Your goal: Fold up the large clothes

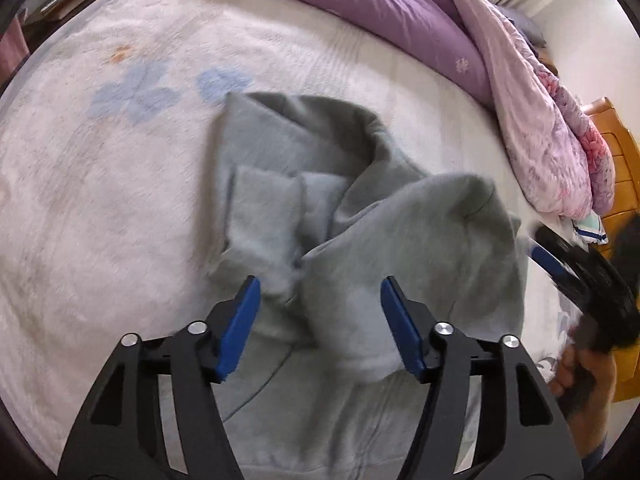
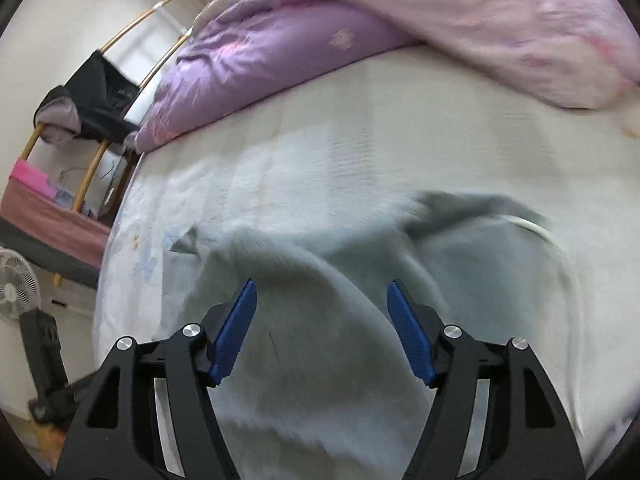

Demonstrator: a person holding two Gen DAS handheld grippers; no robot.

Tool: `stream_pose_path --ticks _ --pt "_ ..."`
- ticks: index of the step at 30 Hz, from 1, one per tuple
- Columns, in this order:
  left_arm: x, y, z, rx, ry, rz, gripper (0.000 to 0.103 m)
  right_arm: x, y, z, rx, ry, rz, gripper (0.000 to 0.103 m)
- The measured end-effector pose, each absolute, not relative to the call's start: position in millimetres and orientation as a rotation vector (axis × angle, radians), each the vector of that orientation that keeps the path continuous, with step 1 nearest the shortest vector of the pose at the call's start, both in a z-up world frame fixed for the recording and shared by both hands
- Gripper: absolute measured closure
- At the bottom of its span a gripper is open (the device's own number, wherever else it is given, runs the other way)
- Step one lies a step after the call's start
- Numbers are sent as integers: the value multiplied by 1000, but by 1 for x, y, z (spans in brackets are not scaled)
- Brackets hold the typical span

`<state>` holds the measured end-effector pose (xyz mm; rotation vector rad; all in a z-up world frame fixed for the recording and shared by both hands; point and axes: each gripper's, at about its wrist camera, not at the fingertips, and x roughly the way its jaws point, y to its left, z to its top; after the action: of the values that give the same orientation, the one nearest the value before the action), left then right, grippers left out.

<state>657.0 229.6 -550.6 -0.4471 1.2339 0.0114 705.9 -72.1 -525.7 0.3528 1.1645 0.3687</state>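
A grey hooded sweatshirt point(image 1: 360, 248) lies crumpled on the pale fleece bed cover point(image 1: 100, 200), with sleeves and hood bunched toward the middle. My left gripper point(image 1: 320, 292) is open and empty, hovering just above the sweatshirt's near part. My right gripper point(image 2: 322, 296) is open and empty above the same grey garment point(image 2: 320, 340), which is blurred in the right wrist view. The right gripper also shows at the right edge of the left wrist view point(image 1: 560, 264), held in a hand beside the garment.
A purple and pink quilt point(image 1: 400, 12) is heaped along the far side of the bed. A wooden headboard point(image 1: 616, 152) stands at right. Beside the bed in the right wrist view are a rack with dark clothes point(image 2: 92, 100) and a fan point(image 2: 16, 284).
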Motion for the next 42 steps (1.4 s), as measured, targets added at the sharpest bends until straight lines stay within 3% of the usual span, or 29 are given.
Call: stream_pose_path --ticks 1,3,4,12,19,21,23,27,28,29,30,32,35,39,41,42 --pt "659 229 -551 -445 1236 14 37 716 -62 -534 322 1182 382 39" --pt "660 226 -550 -442 1240 13 37 728 -48 -555 333 1240 445 74" --pt "660 225 -550 -440 1242 19 37 731 -45 -560 361 1271 458 98" --pt "634 235 -528 -571 1210 33 33 613 -60 -517 435 1283 576 97" --pt "613 219 -535 -631 1282 5 30 525 -85 -567 501 1497 402 93" --pt "610 210 -538 -640 1294 -4 30 523 -91 -569 520 1529 361 81" --pt "608 196 -540 -633 1303 -17 30 524 -95 -560 515 1509 333 54" --pt "609 169 -532 -656 1244 -76 30 523 -111 -530 596 1404 295 51" --pt "610 165 -532 -673 1239 -89 30 526 -117 -524 639 1362 258 55" --pt "611 159 -533 -689 1233 -112 30 529 -123 -521 655 1335 226 72" --pt "612 154 -534 -705 1226 -131 30 532 -124 -522 660 1325 216 79" --pt "614 141 -546 -718 1244 -153 30 548 -117 -529 662 1316 208 86" --pt "610 126 -581 -629 1363 -113 30 560 -104 -557 715 1352 241 87" --pt "593 127 -636 -489 1557 -17 31 551 -95 -621 667 1525 141 90" --pt "592 133 -644 -507 1555 -30 31 543 -100 -633 720 1521 129 102" --pt "593 133 -644 -510 1560 -34 31 544 -101 -633 726 1523 132 102"
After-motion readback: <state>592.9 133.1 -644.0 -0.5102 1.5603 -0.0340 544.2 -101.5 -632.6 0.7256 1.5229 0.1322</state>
